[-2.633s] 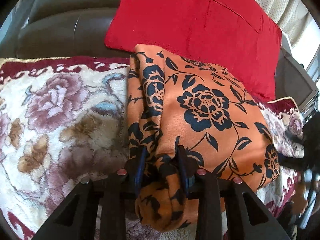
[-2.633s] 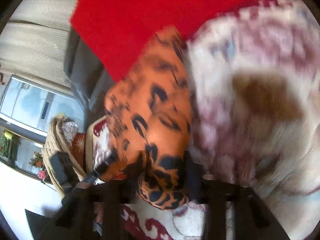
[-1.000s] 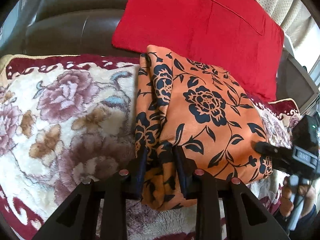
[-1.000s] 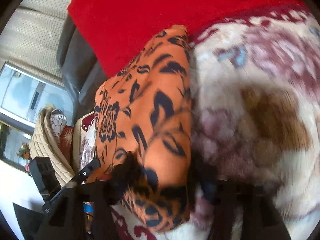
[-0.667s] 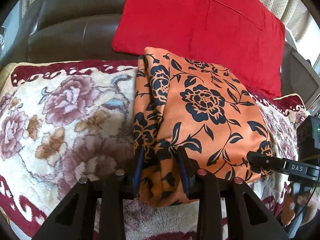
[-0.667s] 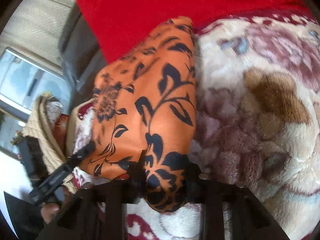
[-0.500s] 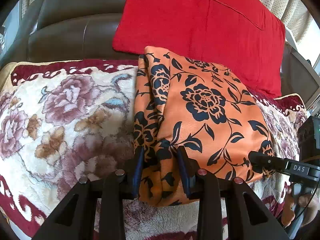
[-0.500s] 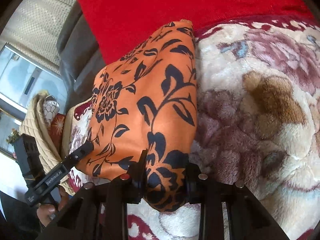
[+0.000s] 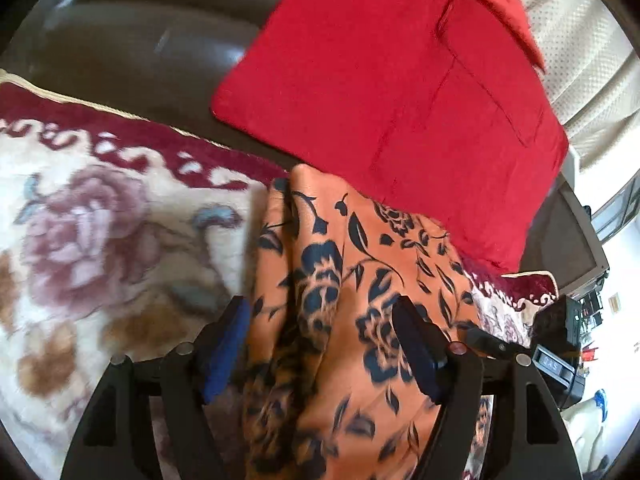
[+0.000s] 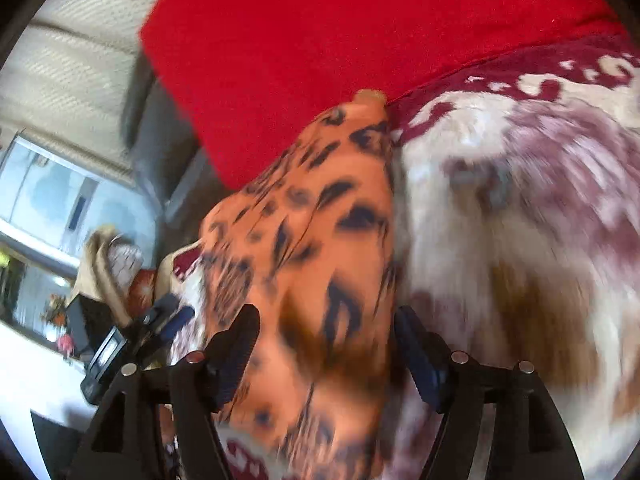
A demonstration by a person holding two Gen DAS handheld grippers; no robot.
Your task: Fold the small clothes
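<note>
Left wrist view shows our left gripper [image 9: 320,350] and right gripper [image 10: 326,354] just opening wide, releasing the folded orange cloth [image 9: 360,288] onto the blanket [image 9: 100,248].

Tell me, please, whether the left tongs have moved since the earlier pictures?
Yes. The left tongs have just opened off the orange floral cloth and swung toward the red cushion, which now looms larger.

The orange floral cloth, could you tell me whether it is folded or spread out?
Folded: the orange floral cloth lies as a compact bundle with doubled layers along one edge.
</note>
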